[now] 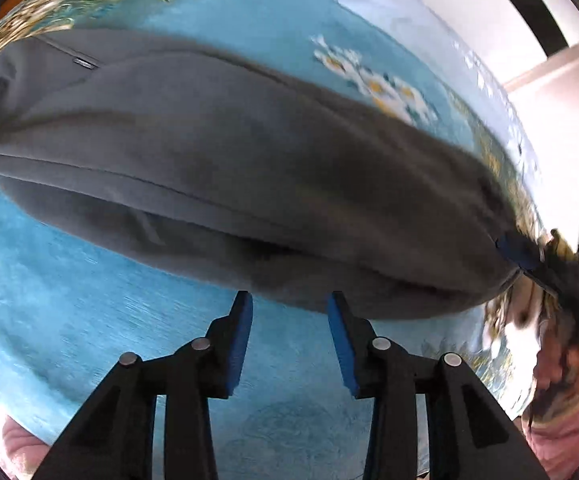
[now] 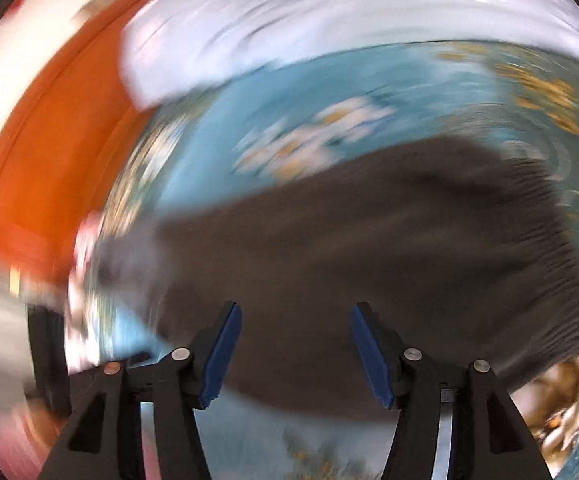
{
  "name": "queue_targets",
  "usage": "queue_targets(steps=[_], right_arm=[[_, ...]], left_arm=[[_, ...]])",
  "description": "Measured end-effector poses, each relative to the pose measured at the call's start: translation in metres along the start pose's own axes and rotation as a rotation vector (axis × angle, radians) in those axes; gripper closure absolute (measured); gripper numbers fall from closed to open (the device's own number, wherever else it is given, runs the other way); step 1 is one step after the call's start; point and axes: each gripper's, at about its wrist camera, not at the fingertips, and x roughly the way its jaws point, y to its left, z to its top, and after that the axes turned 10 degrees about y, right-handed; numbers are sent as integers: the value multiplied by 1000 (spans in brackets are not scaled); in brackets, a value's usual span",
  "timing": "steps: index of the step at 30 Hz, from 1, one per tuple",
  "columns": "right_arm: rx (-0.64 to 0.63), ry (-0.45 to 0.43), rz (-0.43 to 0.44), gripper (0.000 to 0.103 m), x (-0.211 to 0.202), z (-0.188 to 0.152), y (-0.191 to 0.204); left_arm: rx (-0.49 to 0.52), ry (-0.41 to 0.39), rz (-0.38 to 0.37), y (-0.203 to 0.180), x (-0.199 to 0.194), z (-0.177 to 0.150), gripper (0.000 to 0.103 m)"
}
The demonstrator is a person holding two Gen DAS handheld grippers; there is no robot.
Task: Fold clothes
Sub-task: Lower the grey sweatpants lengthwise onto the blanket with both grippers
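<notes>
While the grey garment (image 1: 225,184) lies folded lengthwise on the blue bedspread (image 1: 89,320), your left gripper (image 1: 289,312) and right gripper (image 2: 295,320) stand empty, jaws apart, at six o'clock; crosswise folds remain, I judge.

Both wrist cameras look steeply down along their own fingers, close above the bed. The left view faces the grey garment (image 1: 249,184) lying across the blue floral bedspread (image 1: 89,300). The blurred right view shares that garment (image 2: 369,248) and bedspread (image 2: 289,92).
</notes>
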Motion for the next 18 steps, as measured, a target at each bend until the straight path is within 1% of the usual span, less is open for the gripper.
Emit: queue_targets(steps=[3,8,9,10,11,12,13,14,15,18], right_arm=[[-176,46,-18,42,19,-8,37],[-425,126,-142,42,56,-8,83],[-458,139,-173,43,64,-7,87],[-472,147,-208,46,70,-6,88],[-454,148,-213,66,72,-2,84],[-417,146,-191,82,70,4,79],[-379,145,-168,86,69,10,73],[-342,143,-146,93,68,16,68],[-287,141,-107,95,65,24,59],[-10,150,72,95,67,52,19]], left_arm=[[5,-4,13,-2,0,-4,63],[-50,-49,-5,9,-15,-13,63],[-61,-57,-11,12,-18,-13,63],[-62,-62,-21,13,-20,-14,63],[-64,-68,-31,14,-23,-15,63],[-65,-72,-42,15,-25,-16,63],[-59,-74,-56,14,-26,-16,63],[-45,-74,-75,10,-26,-15,63],[-30,-73,-92,7,-26,-14,63],[39,-47,-112,-13,-19,-8,62]])
